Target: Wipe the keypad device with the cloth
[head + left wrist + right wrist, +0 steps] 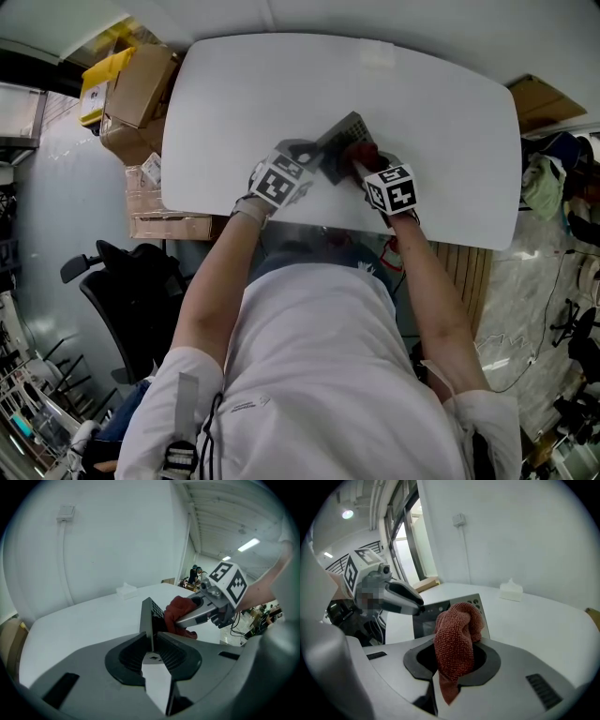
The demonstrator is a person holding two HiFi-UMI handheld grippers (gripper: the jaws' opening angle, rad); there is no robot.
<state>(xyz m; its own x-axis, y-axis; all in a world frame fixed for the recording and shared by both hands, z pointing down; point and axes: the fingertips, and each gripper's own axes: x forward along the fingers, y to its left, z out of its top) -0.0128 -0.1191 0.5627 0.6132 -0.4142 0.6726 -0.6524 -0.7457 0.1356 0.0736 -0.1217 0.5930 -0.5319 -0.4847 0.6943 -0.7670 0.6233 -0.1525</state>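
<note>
1. The person, in a white shirt, stands at the near edge of the white surface, with both forearms reaching forward over it.
2. The left claw is clenched on one edge of the keypad device. In the left gripper view the grey slab stands edge-on between the jaws and is tilted up, away from the claw.
3. The right claw is clenched on the cloth, a rust-red terry piece. Its tail hangs down between the jaws and its bunched upper part rises above them.
4. The cloth's bunched part is pressed against the face of the keypad device. In the right gripper view it covers the middle of the panel, leaving a dark screen area to its left and small round buttons at the upper right corner.
5. In the head view the device lies between the two claws, near the middle of the surface and towards its near edge. Whether its underside touches the surface cannot be told.
6. A small white box sits on the far part of the surface, well apart from the device.
7. A plain white wall stands beyond the surface.
8. Off the surface to the left are cardboard boxes at the far side and a black office chair nearer.
</note>
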